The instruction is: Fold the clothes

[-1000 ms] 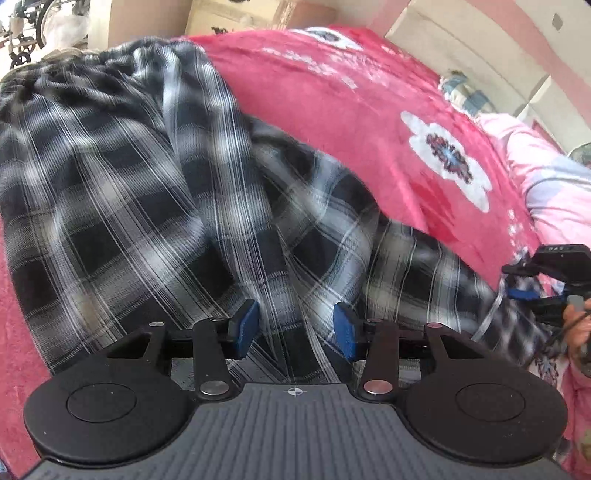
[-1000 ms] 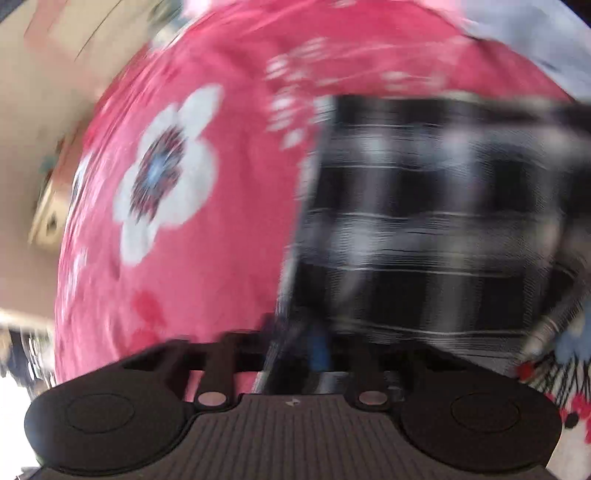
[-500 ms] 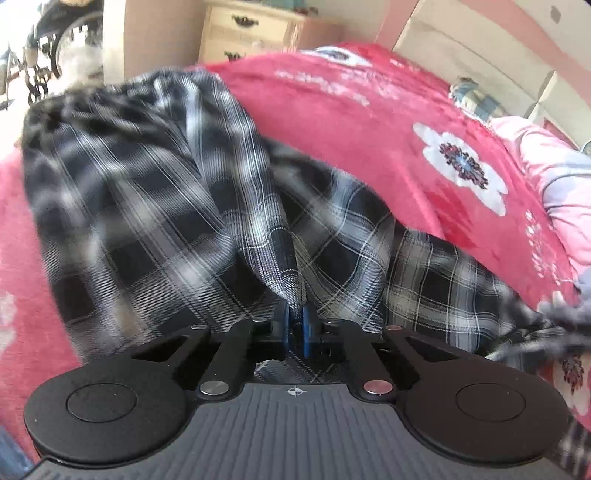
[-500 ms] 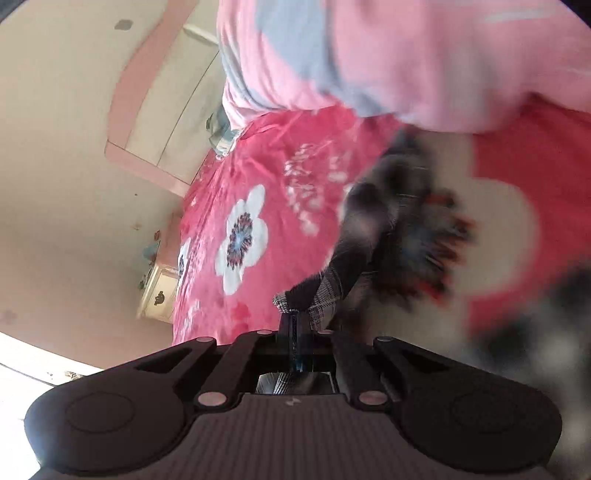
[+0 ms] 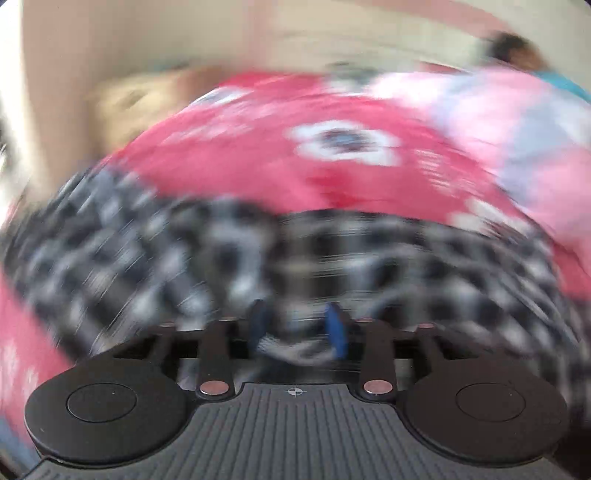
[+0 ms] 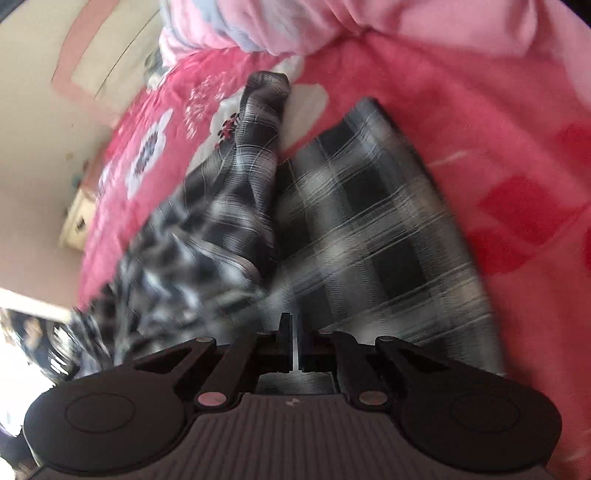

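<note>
1. The plaid trousers (image 6: 373,221) lie spread across the red flowered blanket (image 6: 498,155) on the bed, with a pink quilt (image 6: 332,26) bunched beyond them. From the right wrist view I make out two legs side by side: the one on the right lies flat and smooth, the one on the left is rumpled and twisted toward its hem.

2. The right gripper (image 6: 293,332) has its jaws nearly together, only a thin slit between them, and plaid cloth runs straight up to them. I judge it to be pinching an edge of the fabric, though the bite itself is hidden behind the fingers.

3. The left gripper (image 5: 298,325) has its blue pads apart by a moderate gap. Some plaid cloth bunches low between them, but the view is so smeared that I cannot tell whether it is held or merely lying there.

4. That smear suggests the left side is swinging fast. For a clean fold I would slow it down, so the cloth drapes rather than flaps.

5. I would keep the right-hand pinch firm and low, and draw the fabric taut so the edges line up.

6. The rumpled leg wants flattening before any fold goes over it, or the crease will set crooked.

7. The main risk is thin cloth slipping from a half-open grip.
</note>
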